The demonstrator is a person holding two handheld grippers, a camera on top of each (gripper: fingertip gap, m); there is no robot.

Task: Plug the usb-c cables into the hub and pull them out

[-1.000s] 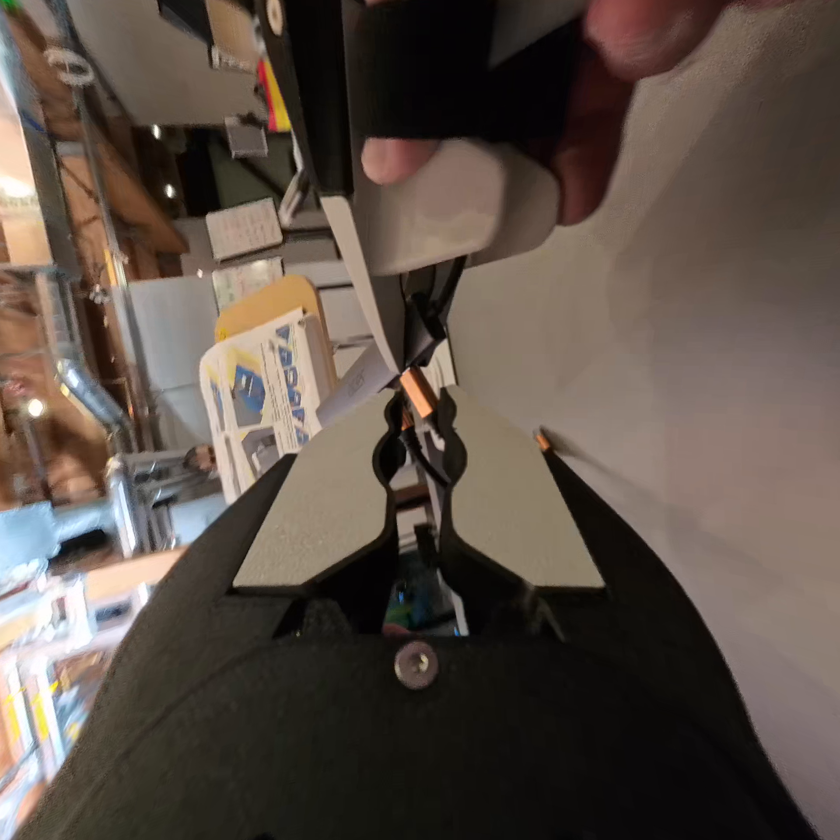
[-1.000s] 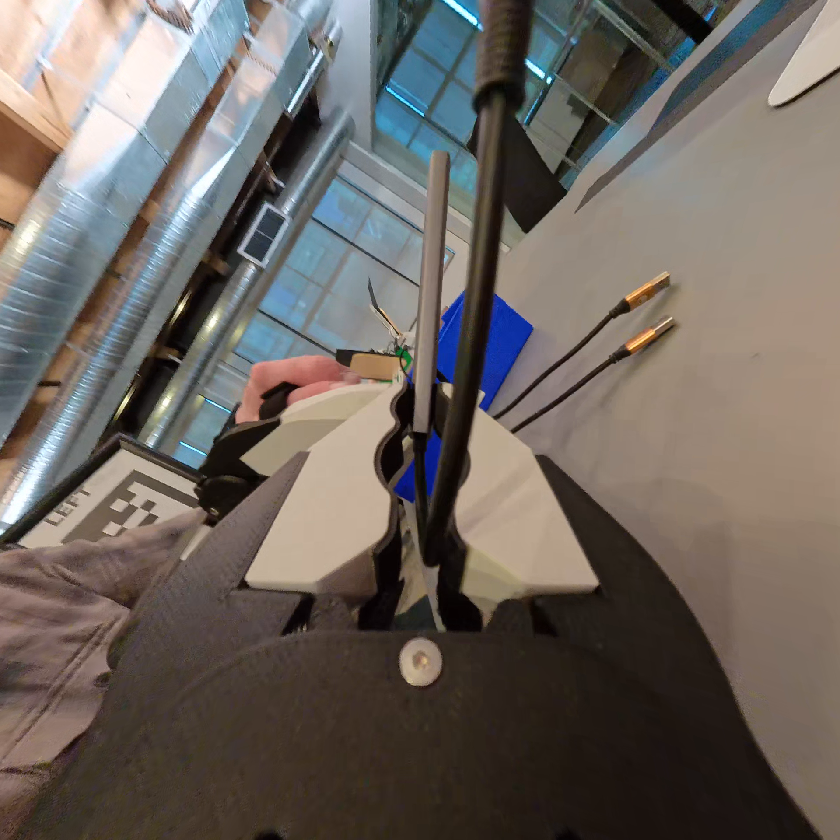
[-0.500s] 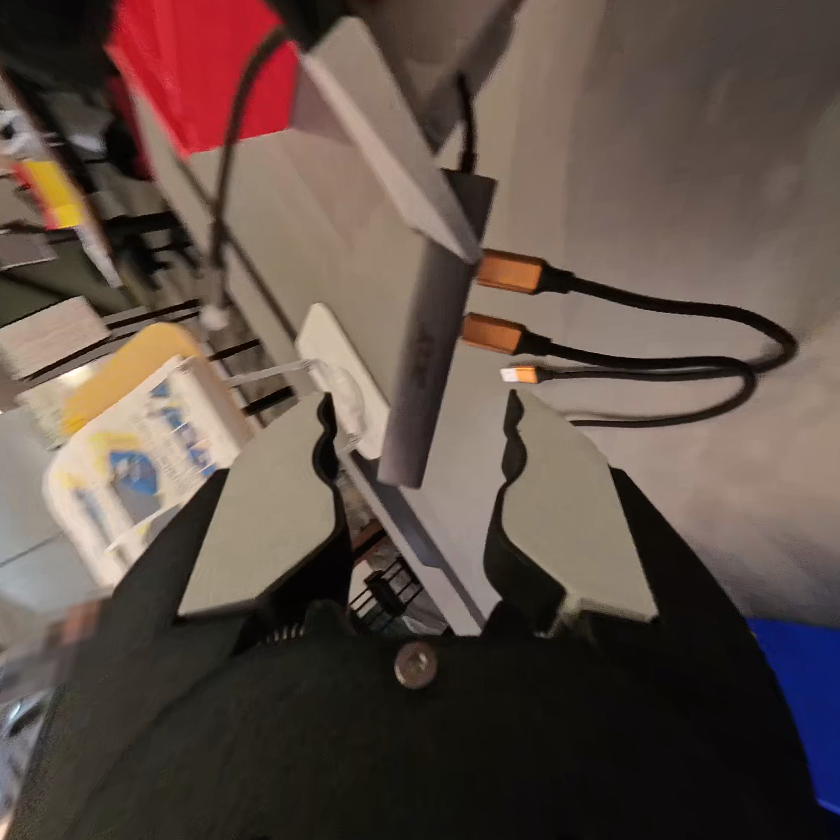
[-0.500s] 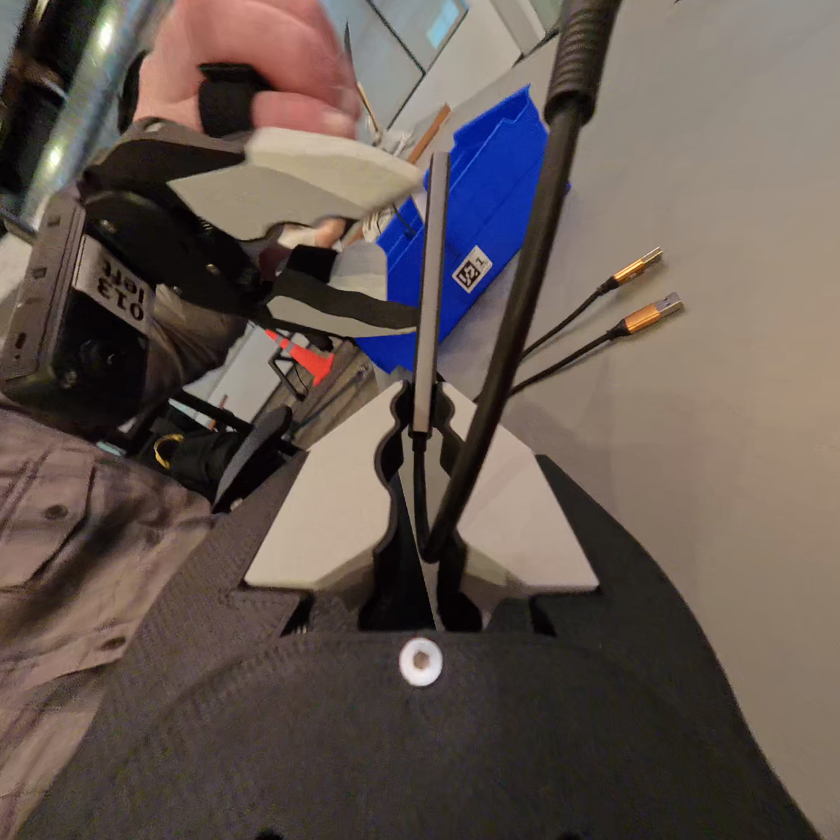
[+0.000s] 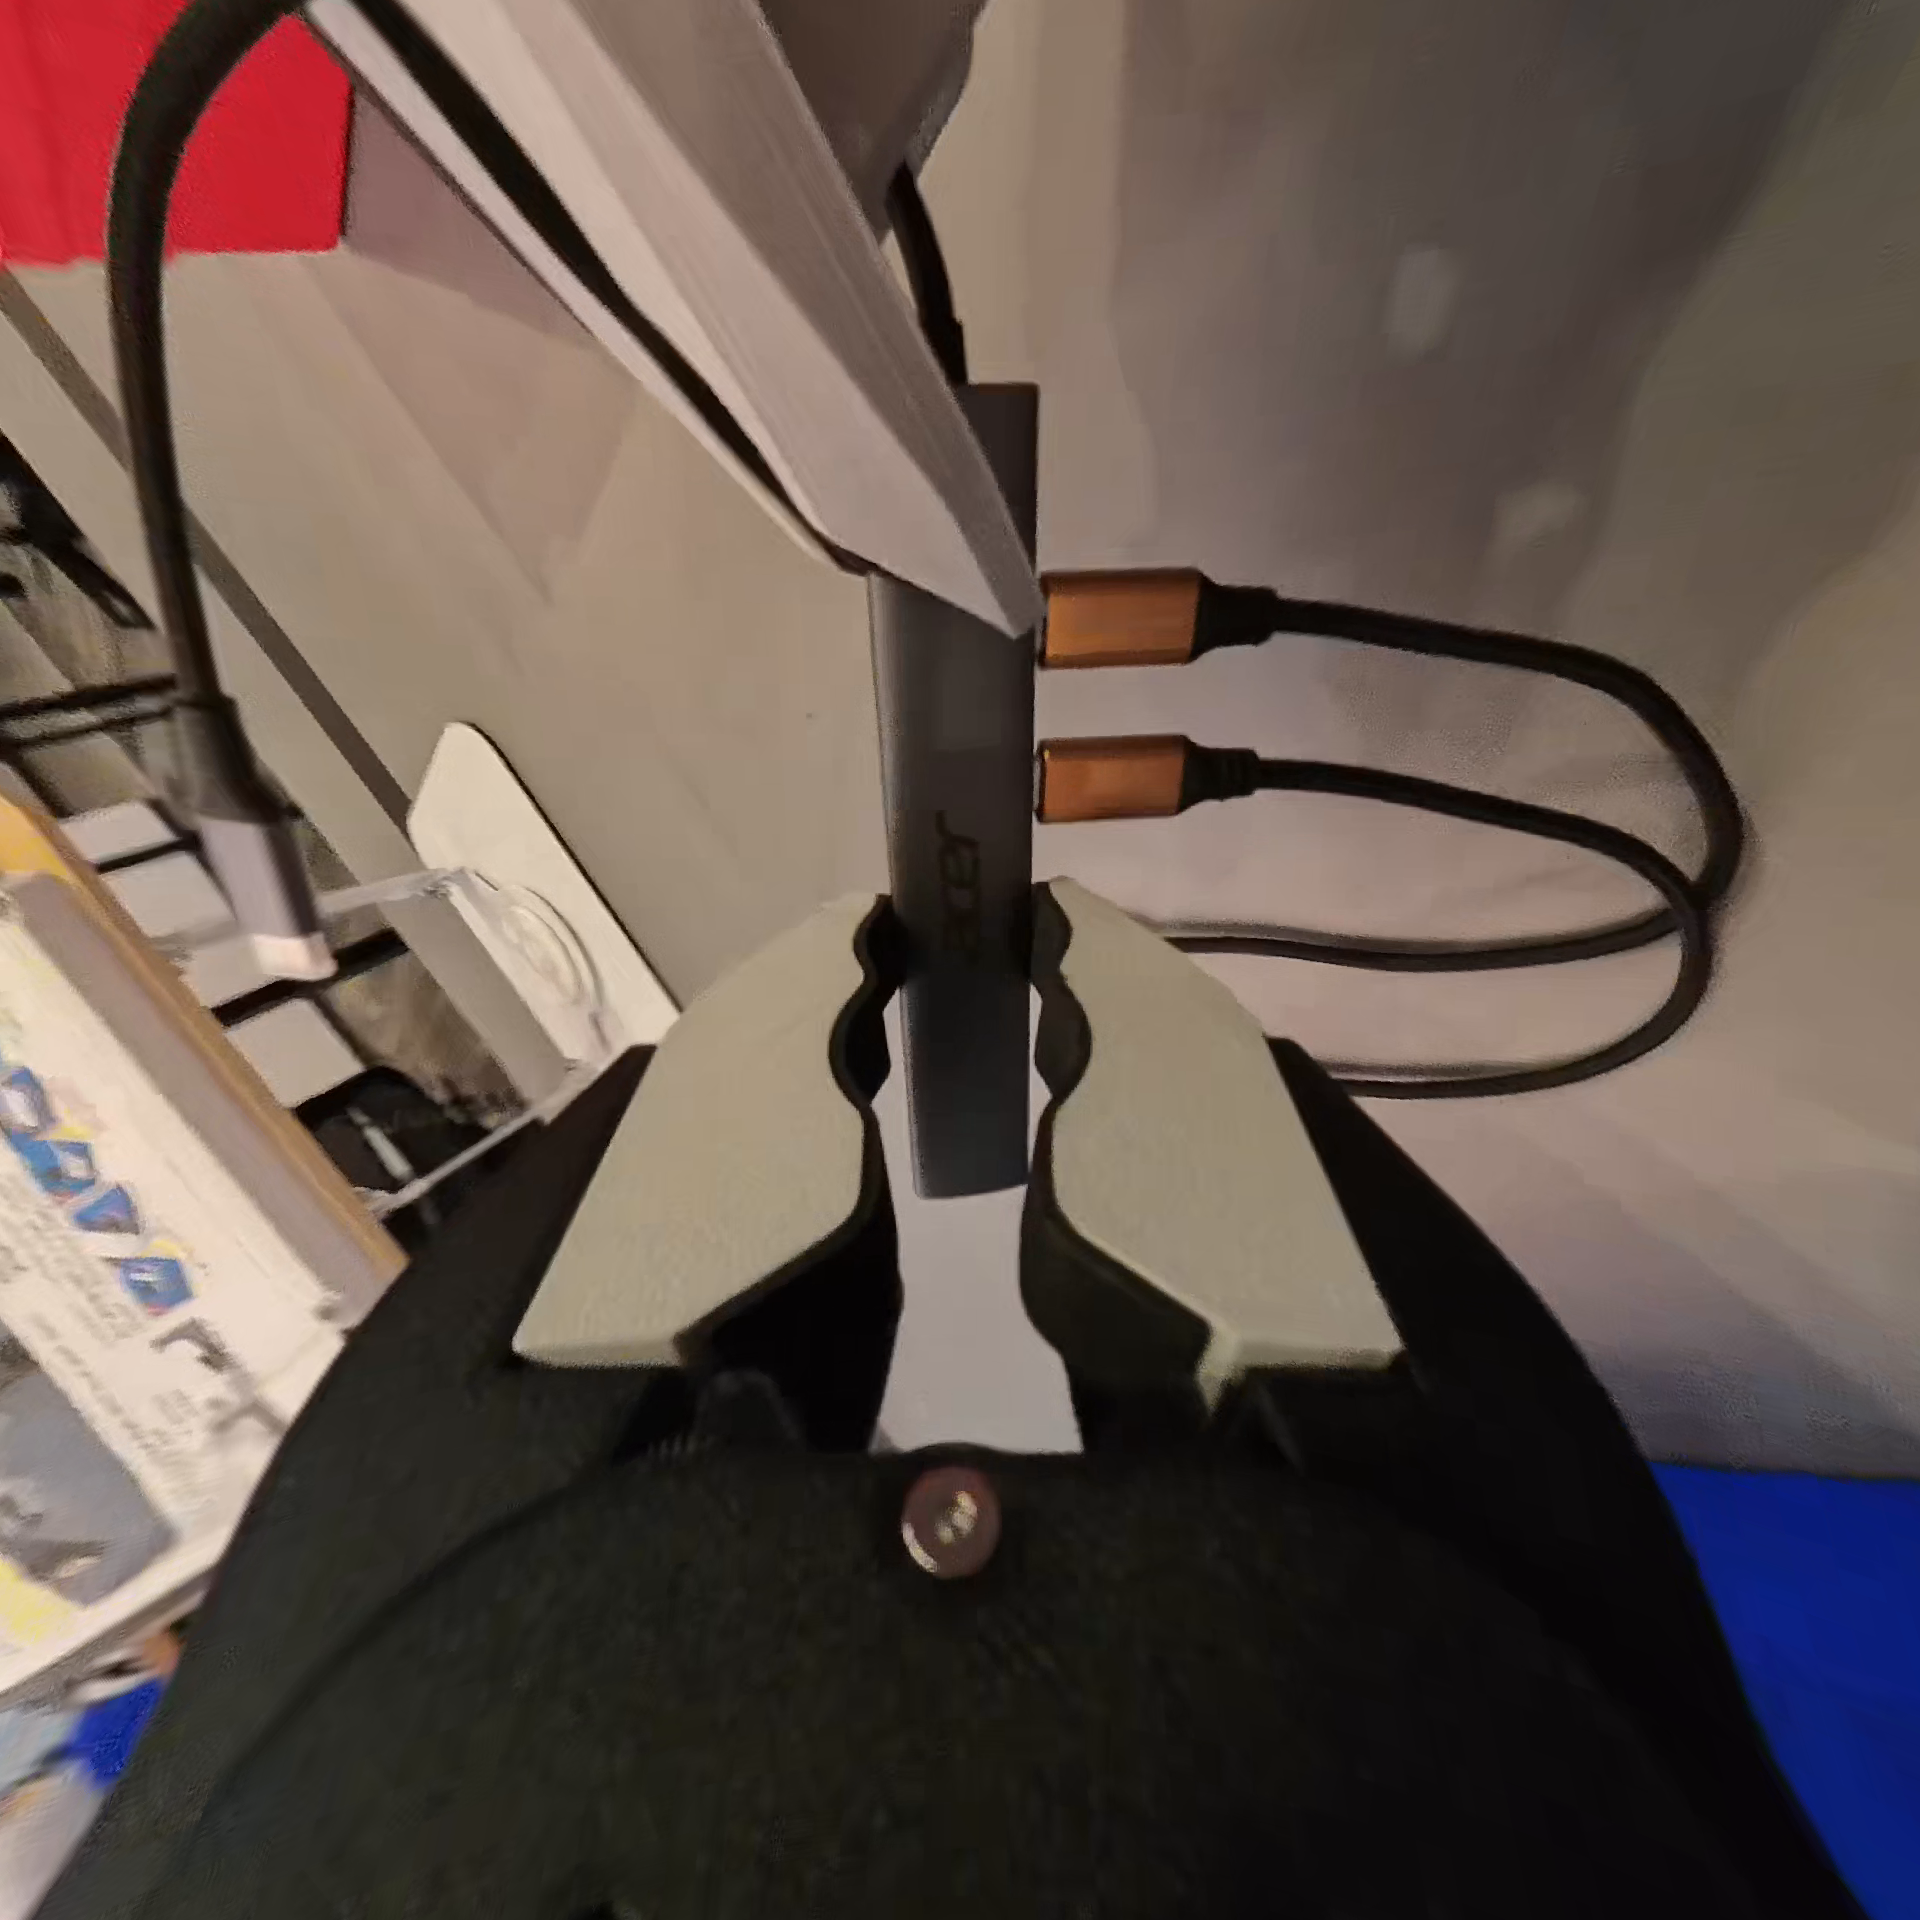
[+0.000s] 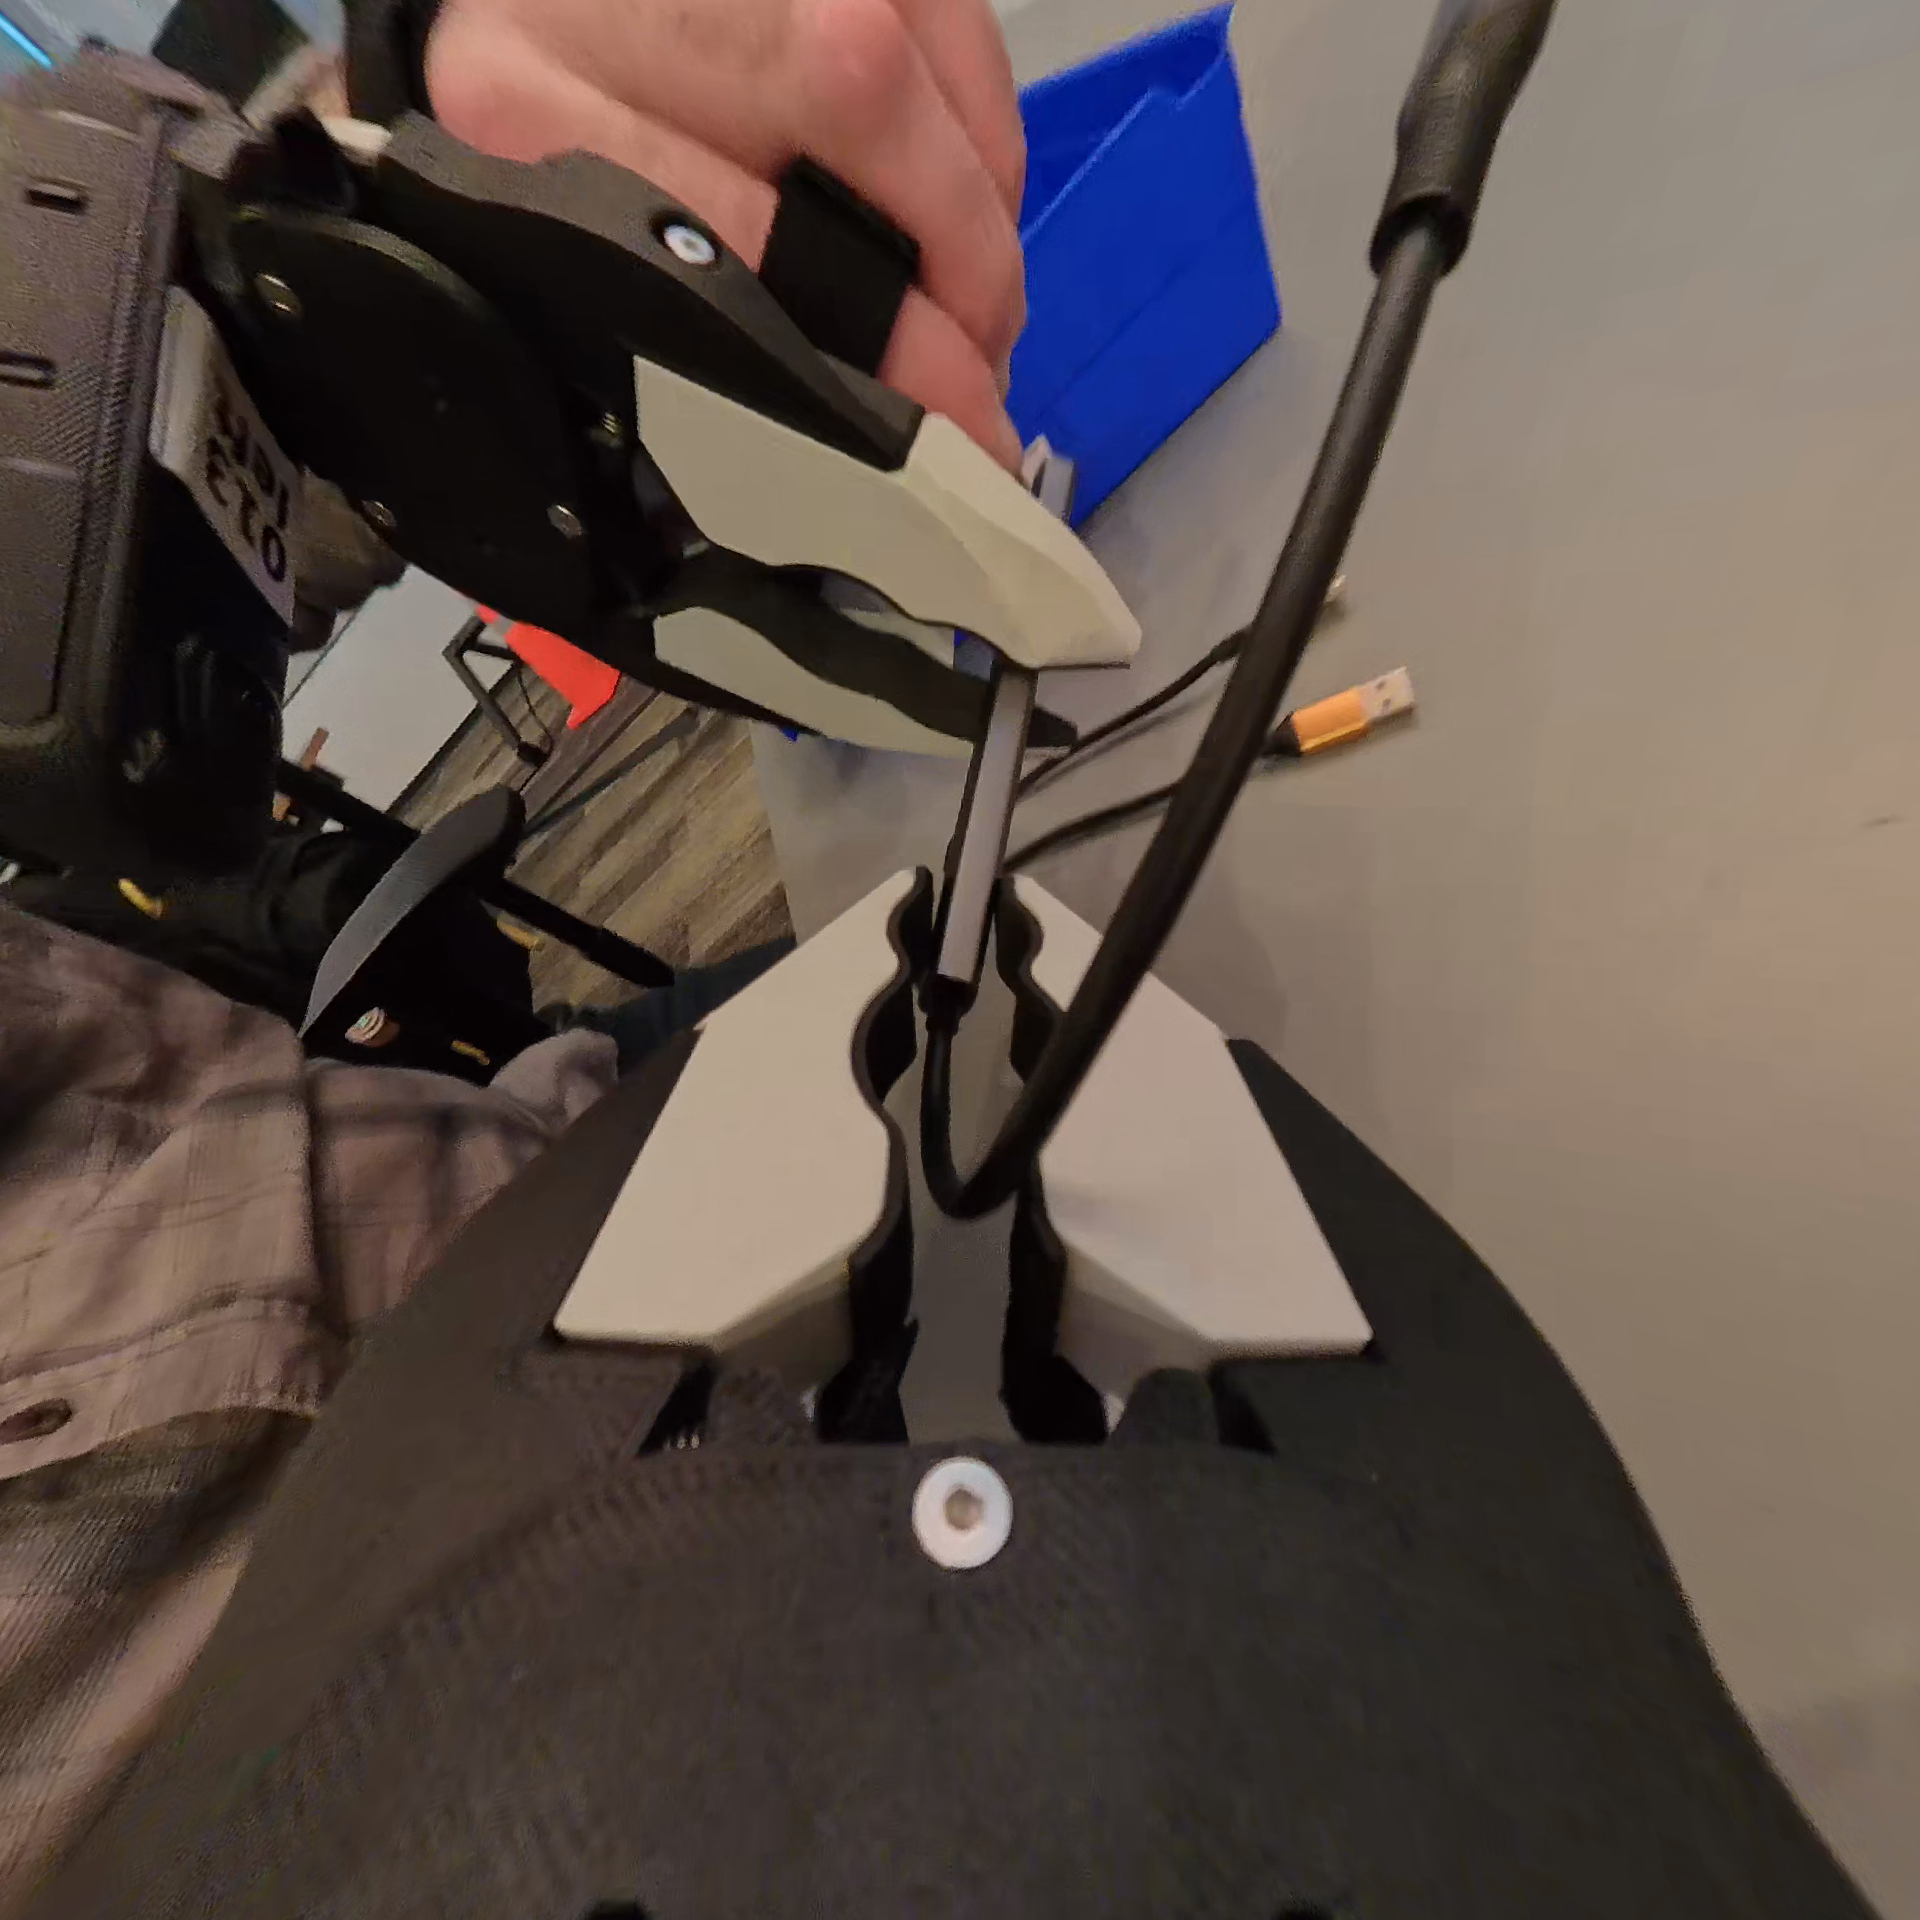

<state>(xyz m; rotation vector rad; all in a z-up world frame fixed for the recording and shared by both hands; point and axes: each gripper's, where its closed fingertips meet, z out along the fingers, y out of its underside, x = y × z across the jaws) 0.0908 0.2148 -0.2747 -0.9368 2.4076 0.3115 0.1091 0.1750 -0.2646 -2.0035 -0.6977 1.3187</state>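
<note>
Both tools grip the grey hub (image 5: 961, 831) above the desk (image 5: 1455, 312): left tool (image 5: 958, 925) closed on one end, right tool (image 6: 961, 894) closed on the other. Two copper-ended cables (image 5: 1117, 632) sit plugged into the hub's side.

Both wrist cameras face each other closely, sharing the hub (image 5: 961, 935).

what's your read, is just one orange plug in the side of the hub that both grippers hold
Not one: two orange plugs sit in the side of the hub, as the left wrist view shows. The left gripper and right gripper do both hold it.
</note>
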